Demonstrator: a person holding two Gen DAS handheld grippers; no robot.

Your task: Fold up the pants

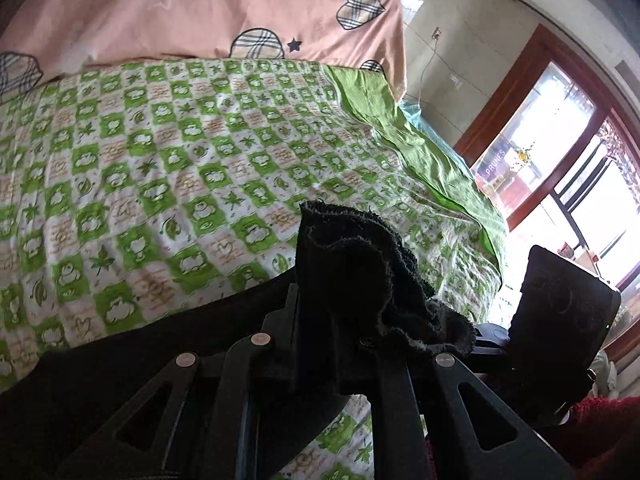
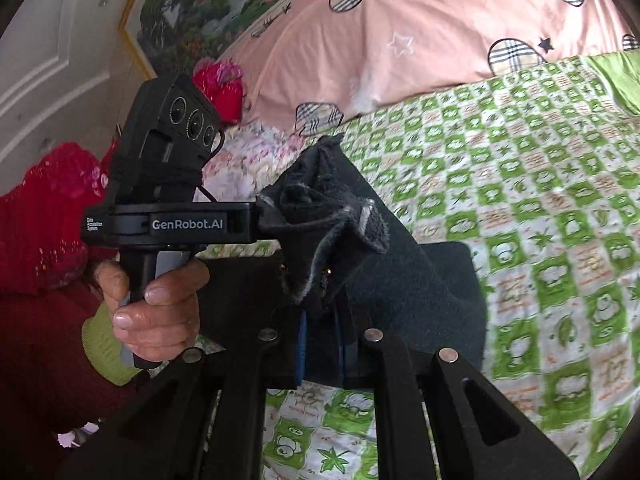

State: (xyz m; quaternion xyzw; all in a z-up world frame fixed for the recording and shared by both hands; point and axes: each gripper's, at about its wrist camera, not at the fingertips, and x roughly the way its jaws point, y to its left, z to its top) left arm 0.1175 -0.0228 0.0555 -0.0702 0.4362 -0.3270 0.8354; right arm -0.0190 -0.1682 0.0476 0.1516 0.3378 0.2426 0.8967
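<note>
Black pants (image 1: 360, 264): bunched hem clamped in my left gripper (image 1: 340, 320), jaws closed on the fabric, frayed edge sticking out past the tips. The rest trails down and to the left under the gripper frame, lifted off the bed.

Right wrist view: another bunch of the same pants (image 2: 340, 232) is pinched in my right gripper (image 2: 320, 304), jaws together on the cloth, a pale seam edge showing ahead of the tips. The cloth hangs to the right of the jaws and blocks the bed directly ahead.

My left gripper (image 2: 224, 224) sits just left of that bunch, its front end touching the fabric. The person's hand (image 2: 156, 304) wraps its handle, green cuff and red sleeve behind. Its side reads "GenRobot.AI" plus small print I can't read fully.

Below and ahead of both: green-and-white checked sheet (image 1: 160, 168) with frog and leaf prints. Beyond it, a pink quilt (image 1: 200, 12) with plaid hearts and stars. Right of the left gripper: the dark back of the other unit (image 1: 564, 312), a window with a red-brown frame (image 1: 520, 80), and a sign outside reading "PRUNES". Left beyond the right gripper: a red bundle (image 2: 220, 84) and a landscape picture in a gold frame (image 2: 192, 8).
</note>
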